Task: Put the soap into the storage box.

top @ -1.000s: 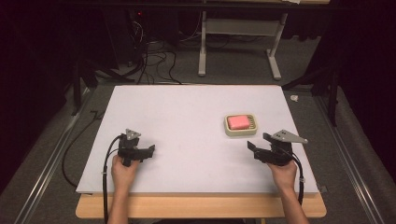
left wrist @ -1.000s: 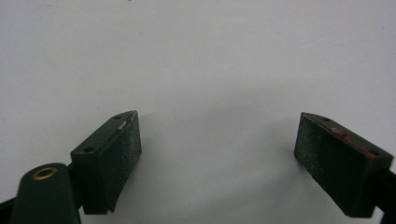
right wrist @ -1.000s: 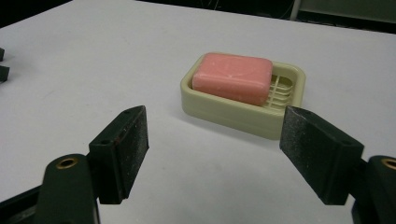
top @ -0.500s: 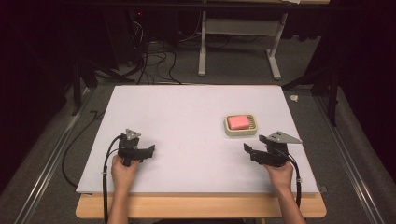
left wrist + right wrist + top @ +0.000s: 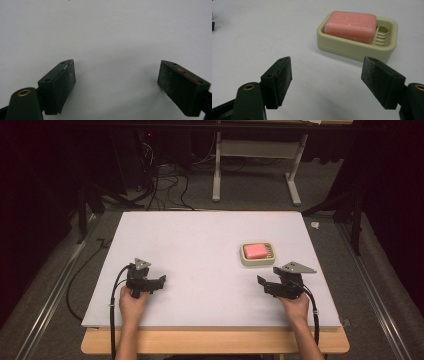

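Observation:
A pink bar of soap [image 5: 254, 250] lies in a cream soap dish [image 5: 258, 261] on the right half of the white table. In the right gripper view the soap [image 5: 350, 23] and its dish [image 5: 359, 48] sit just ahead and slightly right of the jaws. My right gripper [image 5: 262, 284] rests near the front right, a short way in front of the dish, open [image 5: 325, 77] with nothing between its pads. At the front left, my left gripper [image 5: 162, 280] is also open [image 5: 116, 80], holding nothing, over bare table.
The white board [image 5: 200, 245] covers a wooden table whose front edge [image 5: 215, 341] shows below the hands. Black cables [image 5: 116, 290] trail from both grippers. Beyond the far edge are a table frame [image 5: 255, 165] and floor cables [image 5: 165, 185].
My right gripper has shifted slightly left and toward the front edge. The left gripper, soap and dish have not moved.

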`<state>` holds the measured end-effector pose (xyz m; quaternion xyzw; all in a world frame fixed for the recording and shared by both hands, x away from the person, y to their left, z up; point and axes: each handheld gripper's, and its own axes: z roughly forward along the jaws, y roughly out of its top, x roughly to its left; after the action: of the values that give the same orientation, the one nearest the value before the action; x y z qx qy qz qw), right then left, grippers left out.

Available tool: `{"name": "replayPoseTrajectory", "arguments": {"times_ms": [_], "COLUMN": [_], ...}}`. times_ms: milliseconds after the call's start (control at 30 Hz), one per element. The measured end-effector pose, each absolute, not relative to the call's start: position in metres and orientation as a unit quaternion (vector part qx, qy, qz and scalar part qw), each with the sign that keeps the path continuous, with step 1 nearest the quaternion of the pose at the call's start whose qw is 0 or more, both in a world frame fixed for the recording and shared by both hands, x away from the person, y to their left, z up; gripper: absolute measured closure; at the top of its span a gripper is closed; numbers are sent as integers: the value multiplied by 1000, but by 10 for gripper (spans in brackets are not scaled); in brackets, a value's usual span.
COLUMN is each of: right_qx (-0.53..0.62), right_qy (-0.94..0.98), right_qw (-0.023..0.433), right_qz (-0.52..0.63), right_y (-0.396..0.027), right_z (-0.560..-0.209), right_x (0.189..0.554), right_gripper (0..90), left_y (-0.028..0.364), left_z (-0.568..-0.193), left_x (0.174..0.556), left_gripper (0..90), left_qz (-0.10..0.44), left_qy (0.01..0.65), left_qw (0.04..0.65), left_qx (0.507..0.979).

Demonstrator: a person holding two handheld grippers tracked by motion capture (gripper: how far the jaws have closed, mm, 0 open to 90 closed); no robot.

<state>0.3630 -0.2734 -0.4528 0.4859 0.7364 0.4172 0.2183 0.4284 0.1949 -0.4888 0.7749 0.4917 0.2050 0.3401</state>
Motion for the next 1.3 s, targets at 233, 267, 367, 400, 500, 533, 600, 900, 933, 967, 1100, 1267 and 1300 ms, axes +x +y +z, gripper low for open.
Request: {"name": "replayPoseTrajectory", "arguments": {"times_ms": [233,267,367,400,500,533,600,900,933,967,1100,1267,1300], "right_qx": [487,487,489,488,490,493,494,493,492,492,489,486,486], "right_qy": [744,744,745,747,748,748,749,757,759,761,778,785,785], "right_qw": [218,218,216,217,215,215,215,220,220,221,213,210,210], "right_qz": [403,402,399,396,392,390,386,368,365,361,332,323,323], "right_y": [-270,-269,-268,-267,-267,-266,-266,-262,-262,-261,-257,-254,-254], "right_z": [-461,-462,-465,-466,-469,-470,-471,-475,-476,-477,-482,-483,-483], "right_x": [367,367,368,368,369,369,369,370,370,370,374,376,376], "right_gripper": [255,255,255,256,256,256,256,256,255,255,237,229,229], "left_y": [195,195,195,195,195,195,195,195,195,195,195,195,195], "left_z": [-489,-489,-489,-489,-489,-489,-489,-489,-489,-489,-489,-489,-489], "left_x": [428,428,428,428,428,428,428,428,428,428,428,428,428], "left_gripper": [151,151,151,151,151,151,151,151,151,151,151,151,151], "left_qz": [205,205,206,205,205,205,205,205,206,205,205,206,205], "left_qy": [492,492,492,492,492,492,492,492,492,492,492,492,492], "left_qw": [340,340,340,340,340,340,340,340,340,340,340,341,341], "left_qx": [775,775,775,775,775,775,775,775,775,775,775,774,774]}}
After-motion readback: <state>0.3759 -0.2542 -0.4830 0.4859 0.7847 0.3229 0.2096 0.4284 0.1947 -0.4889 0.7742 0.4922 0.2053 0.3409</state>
